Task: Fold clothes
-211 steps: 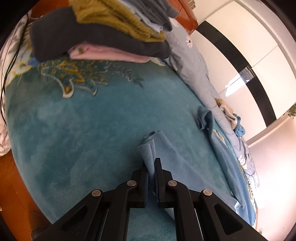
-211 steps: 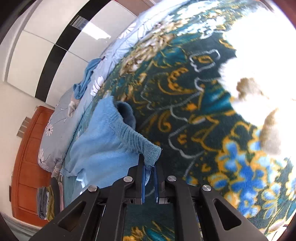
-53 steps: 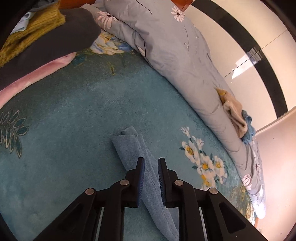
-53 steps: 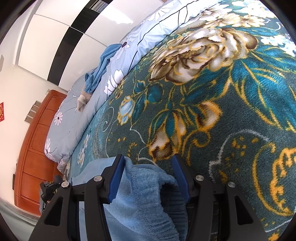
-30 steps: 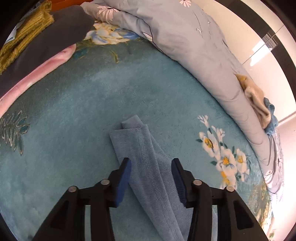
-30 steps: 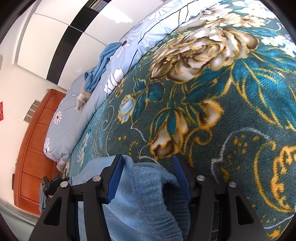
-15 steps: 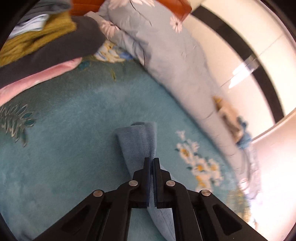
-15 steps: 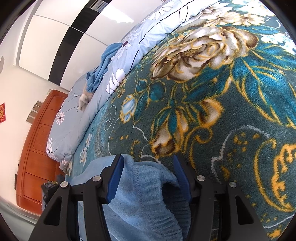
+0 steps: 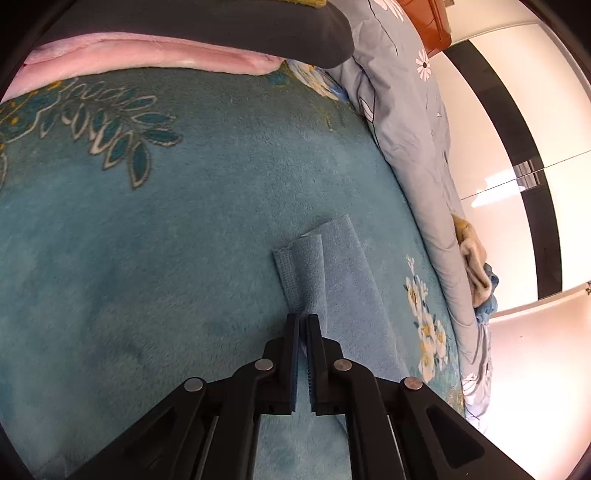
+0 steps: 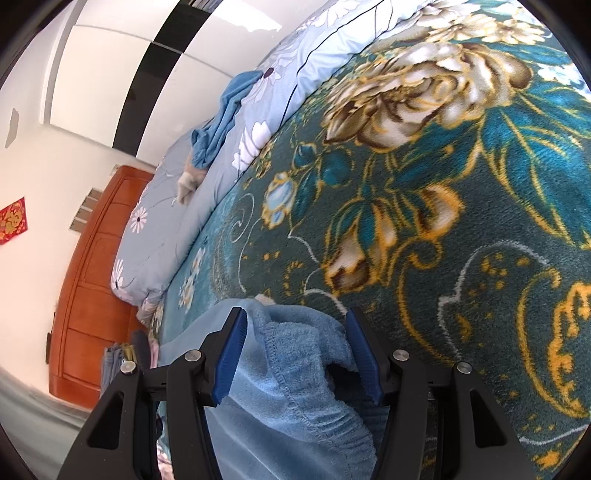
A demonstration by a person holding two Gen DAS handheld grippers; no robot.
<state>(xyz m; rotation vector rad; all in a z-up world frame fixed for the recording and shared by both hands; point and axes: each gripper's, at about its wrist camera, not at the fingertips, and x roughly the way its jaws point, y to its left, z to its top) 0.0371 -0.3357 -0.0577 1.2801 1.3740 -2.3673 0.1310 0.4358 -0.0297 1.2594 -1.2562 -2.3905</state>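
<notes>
Light blue fleece trousers lie on a teal flowered blanket (image 9: pixel 147 240). In the left wrist view the narrow leg end (image 9: pixel 340 273) lies as a folded strip. My left gripper (image 9: pixel 303 317) sits at its near edge, jaws almost together and opening slightly, with a thin fold of the cloth between the pads. In the right wrist view the elastic waistband (image 10: pixel 295 369) bunches up between the blue pads (image 10: pixel 231 350) of my right gripper (image 10: pixel 293 314). That gripper stands open around the waistband without squeezing it.
A stack of folded clothes, pink (image 9: pixel 129 48) under dark grey (image 9: pixel 221 22), lies at the blanket's far end. A rolled grey-blue flowered quilt (image 9: pixel 406 110) runs along one side with a beige cloth (image 9: pixel 472 258) and a blue cloth (image 10: pixel 218 125) on it. An orange wooden headboard (image 10: pixel 96 277) stands behind.
My left gripper went from wide open to nearly shut on the leg end, moved across the blanket and rolled. The right gripper and the waistband stayed put.
</notes>
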